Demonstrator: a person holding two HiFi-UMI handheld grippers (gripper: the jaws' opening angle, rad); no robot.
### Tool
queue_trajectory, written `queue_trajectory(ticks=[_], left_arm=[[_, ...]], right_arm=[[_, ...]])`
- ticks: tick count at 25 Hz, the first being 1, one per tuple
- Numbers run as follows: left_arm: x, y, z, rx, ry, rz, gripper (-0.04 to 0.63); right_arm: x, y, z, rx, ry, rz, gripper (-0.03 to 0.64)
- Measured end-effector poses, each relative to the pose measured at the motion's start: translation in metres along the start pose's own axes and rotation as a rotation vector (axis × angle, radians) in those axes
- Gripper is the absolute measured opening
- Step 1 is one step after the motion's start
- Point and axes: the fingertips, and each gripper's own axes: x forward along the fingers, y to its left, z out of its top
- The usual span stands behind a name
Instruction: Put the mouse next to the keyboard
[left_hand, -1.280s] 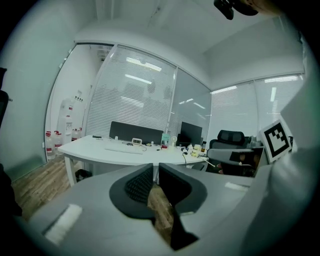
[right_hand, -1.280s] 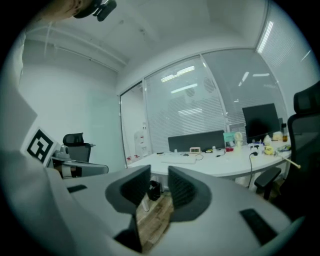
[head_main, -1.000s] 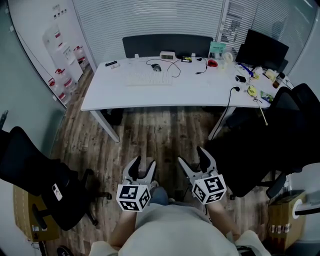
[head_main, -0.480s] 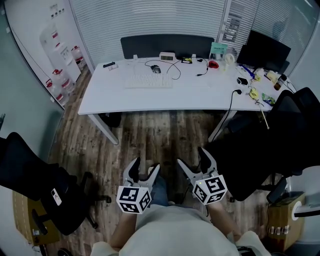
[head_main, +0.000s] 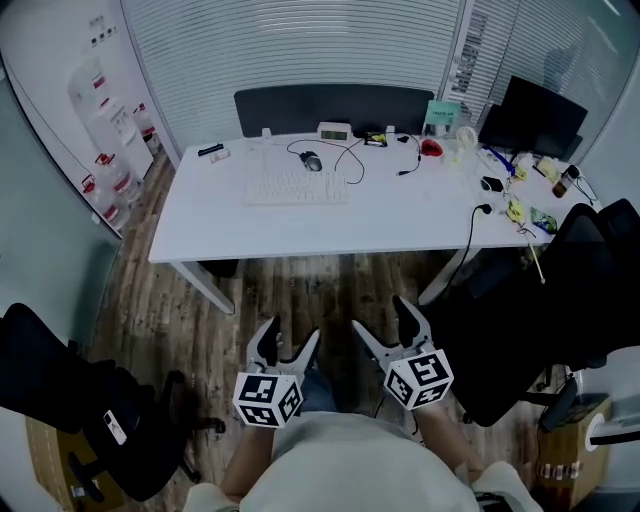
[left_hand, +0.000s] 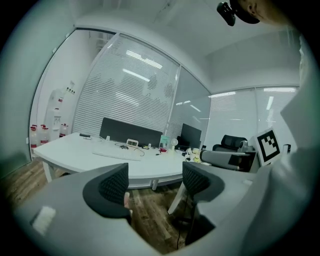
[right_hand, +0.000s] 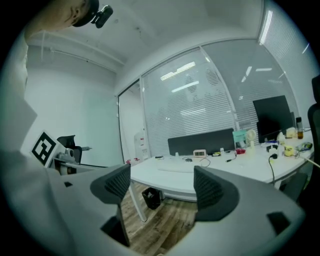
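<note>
A dark mouse (head_main: 312, 160) with a black cable lies on the white desk (head_main: 400, 215), just behind the right end of a white keyboard (head_main: 297, 188). Both grippers hover over the wooden floor, well short of the desk. My left gripper (head_main: 290, 338) is open and holds nothing. My right gripper (head_main: 385, 322) is open too, with nothing between its jaws. Beyond the open jaws of the left gripper (left_hand: 152, 182), the left gripper view shows the keyboard (left_hand: 112, 154) far off. In the right gripper view the keyboard (right_hand: 175, 169) and the mouse (right_hand: 189, 160) lie past the right gripper (right_hand: 162, 185).
Black office chairs stand at the left (head_main: 60, 400) and at the right (head_main: 545, 300). On the desk's right end are a monitor (head_main: 540, 105), cables and several small items. A small clock (head_main: 335, 131) sits at the desk's back edge. Water bottles (head_main: 105, 190) line the left wall.
The left gripper's jaws have spread wider, and the right's a little. The head view has shifted, so the desk sits lower and nearer in the frame.
</note>
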Motion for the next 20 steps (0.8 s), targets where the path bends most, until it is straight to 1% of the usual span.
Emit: queue_trajectory(ticks=[4, 8, 13, 20], left_arm=[[0.032, 0.026, 0.024, 0.011, -0.002, -0.016, 0.324], [0.061, 0.054, 0.043, 0.022, 0.001, -0.038, 0.325], [0.096, 0.093, 0.059, 0.028, 0.012, -0.05, 0.328], [0.136, 0.137, 0.079, 0.032, 0.03, -0.063, 0.328]], right_arm=[[0.045, -0.014, 0.011, 0.028, 0.01, -0.001, 0.371], [0.088, -0.022, 0.024, 0.026, 0.003, -0.016, 0.371], [0.138, -0.033, 0.035, 0.03, -0.006, -0.033, 0.371], [0.197, -0.05, 0.043, 0.053, 0.003, -0.062, 0.371]])
